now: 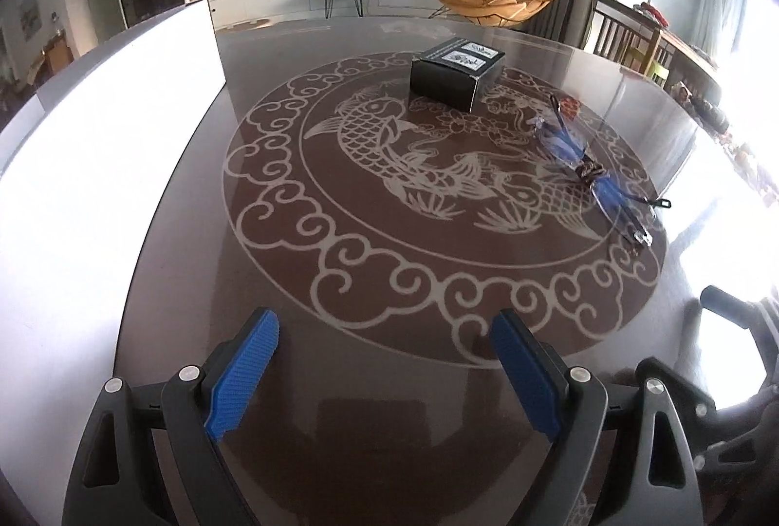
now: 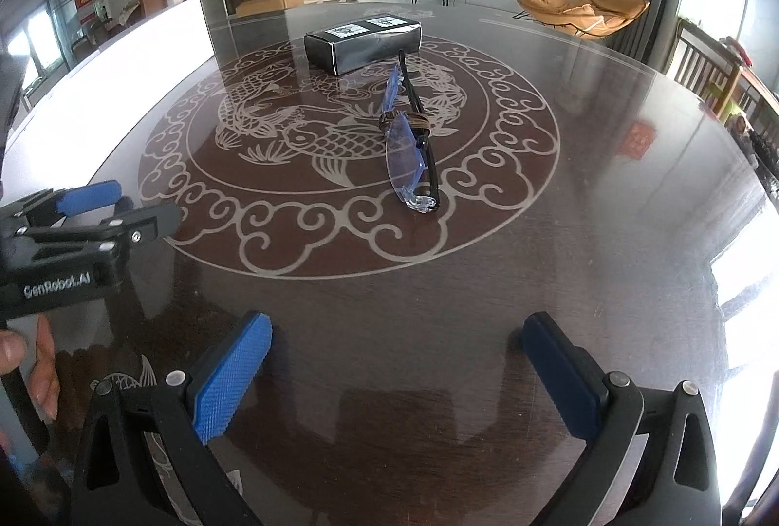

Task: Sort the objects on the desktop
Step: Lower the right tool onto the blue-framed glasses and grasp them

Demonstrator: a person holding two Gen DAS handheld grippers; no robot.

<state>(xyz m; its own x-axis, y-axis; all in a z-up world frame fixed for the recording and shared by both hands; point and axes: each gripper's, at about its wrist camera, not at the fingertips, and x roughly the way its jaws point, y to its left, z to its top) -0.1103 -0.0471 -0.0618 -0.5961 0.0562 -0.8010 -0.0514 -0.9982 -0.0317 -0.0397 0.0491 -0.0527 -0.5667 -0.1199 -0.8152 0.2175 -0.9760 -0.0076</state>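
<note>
The glasses (image 2: 411, 141) lie folded on the dark glossy table (image 2: 608, 263), on the fish medallion, with blue-tinted rimless lenses, thin black arms and a brown cord wound around the bridge; in the left wrist view the glasses (image 1: 591, 165) sit right of centre. Behind them, apart from them, stands a black box (image 2: 362, 41) with two white picture labels on top, their print too small to read. The right gripper (image 2: 397, 372) hovers over bare table with its blue-padded jaws spread wide, holding nothing. The left gripper (image 1: 384, 372) is likewise wide open and empty; from the right wrist camera its body reads "GenRobot.AI". A white board (image 1: 97, 126) stands along the table's left side.
</note>
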